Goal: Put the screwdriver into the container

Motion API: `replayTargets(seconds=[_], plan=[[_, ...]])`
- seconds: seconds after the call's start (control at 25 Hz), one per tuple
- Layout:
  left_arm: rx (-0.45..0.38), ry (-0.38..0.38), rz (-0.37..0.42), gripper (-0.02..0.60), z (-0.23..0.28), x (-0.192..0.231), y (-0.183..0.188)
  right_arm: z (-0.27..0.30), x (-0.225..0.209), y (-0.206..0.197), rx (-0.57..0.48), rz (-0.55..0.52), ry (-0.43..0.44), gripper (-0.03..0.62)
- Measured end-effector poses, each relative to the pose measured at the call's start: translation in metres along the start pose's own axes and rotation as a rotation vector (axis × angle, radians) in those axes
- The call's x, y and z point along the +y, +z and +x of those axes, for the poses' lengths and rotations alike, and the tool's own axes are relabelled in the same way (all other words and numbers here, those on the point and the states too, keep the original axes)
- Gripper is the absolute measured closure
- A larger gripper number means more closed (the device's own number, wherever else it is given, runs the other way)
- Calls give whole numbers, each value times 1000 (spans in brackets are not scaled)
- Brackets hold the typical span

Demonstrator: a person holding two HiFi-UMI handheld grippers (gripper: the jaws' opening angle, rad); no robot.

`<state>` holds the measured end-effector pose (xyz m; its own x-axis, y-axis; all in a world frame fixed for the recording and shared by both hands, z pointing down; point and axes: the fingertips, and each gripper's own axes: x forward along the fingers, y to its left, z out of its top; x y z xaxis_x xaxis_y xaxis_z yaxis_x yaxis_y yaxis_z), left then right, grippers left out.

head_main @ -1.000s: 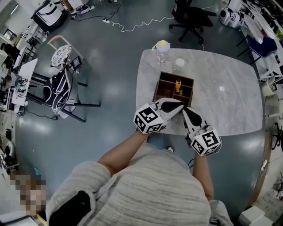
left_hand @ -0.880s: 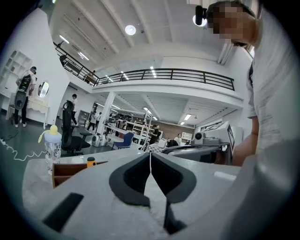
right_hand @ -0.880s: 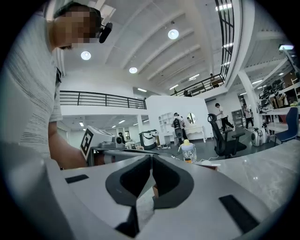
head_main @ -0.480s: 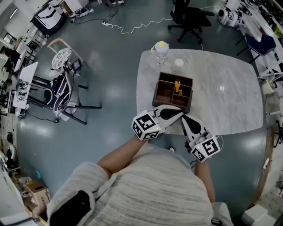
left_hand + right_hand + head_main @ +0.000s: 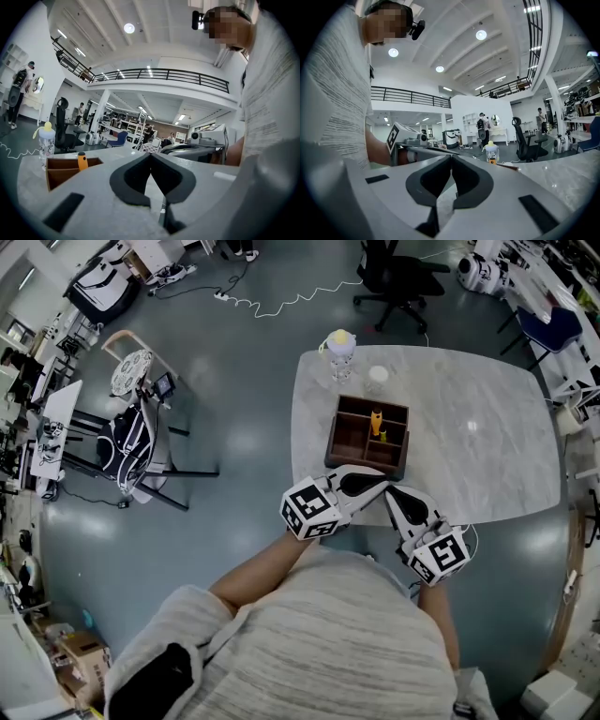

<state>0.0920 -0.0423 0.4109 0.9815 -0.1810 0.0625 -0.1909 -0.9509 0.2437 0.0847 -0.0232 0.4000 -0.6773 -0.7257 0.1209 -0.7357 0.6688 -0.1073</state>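
The screwdriver (image 5: 376, 422) stands upright, orange handle up, in a far compartment of the wooden container (image 5: 349, 435) on the marble table (image 5: 478, 446). Both grippers hang over the table's near edge, just near of the container and close beside each other. The left gripper (image 5: 382, 481) has its jaws pressed together with nothing between them. The right gripper (image 5: 391, 491) is likewise closed and empty. A bottle (image 5: 342, 349) stands at the far left edge.

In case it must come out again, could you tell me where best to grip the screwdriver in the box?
I'd grip the screwdriver by its orange handle, coming from straight above: it stands roughly upright in a compartment of the container, whose walls block the sides.
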Motion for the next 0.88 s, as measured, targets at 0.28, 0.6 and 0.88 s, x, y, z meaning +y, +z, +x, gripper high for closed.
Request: replayTargets(seconds=[0.28,0.6,0.88], plan=[[24,-6,8,568,0,-3,-2,-2,2,-1,39,-16,-10,579],[16,-6,9,567,-1,0,4,2,2,3,41,-32,-11,579],[22,-5,10,568,1,3,2,3,-1,1,46,-34,-10,579]])
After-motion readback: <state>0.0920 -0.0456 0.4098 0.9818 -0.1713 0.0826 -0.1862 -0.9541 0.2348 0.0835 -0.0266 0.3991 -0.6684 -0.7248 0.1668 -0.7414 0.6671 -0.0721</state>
